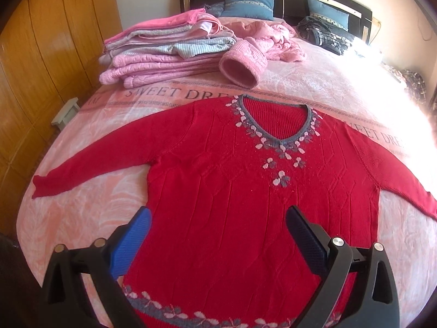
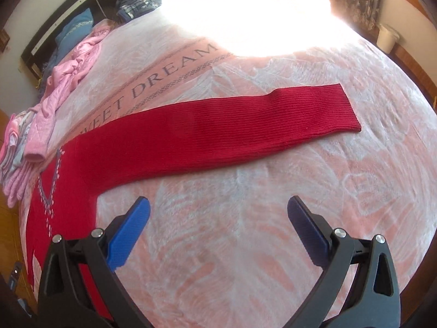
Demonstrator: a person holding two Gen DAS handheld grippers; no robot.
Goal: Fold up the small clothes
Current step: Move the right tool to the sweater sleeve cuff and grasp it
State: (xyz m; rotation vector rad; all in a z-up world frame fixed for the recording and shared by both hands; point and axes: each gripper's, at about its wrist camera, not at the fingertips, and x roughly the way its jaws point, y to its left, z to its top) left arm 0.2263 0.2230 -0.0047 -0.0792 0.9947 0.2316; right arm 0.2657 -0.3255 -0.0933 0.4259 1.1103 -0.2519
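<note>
Red sweater (image 1: 245,191) flat, face up on pink bedspread (image 1: 82,213), sleeves spread. Left gripper (image 1: 218,218) over lower body, jaws released, empty. Right gripper (image 2: 218,207) near right sleeve (image 2: 245,125), released too.

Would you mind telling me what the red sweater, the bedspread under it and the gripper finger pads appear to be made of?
Red sweater: knitted yarn, probably wool or acrylic, matte; ribbed rows show along its sleeve.
Bedspread: soft plush, fleece-like fabric, going by its fuzzy, faintly shiny nap.
Finger pads: likely rubber or textured plastic, with a fine dotted grip pattern on the blue surface.
</note>
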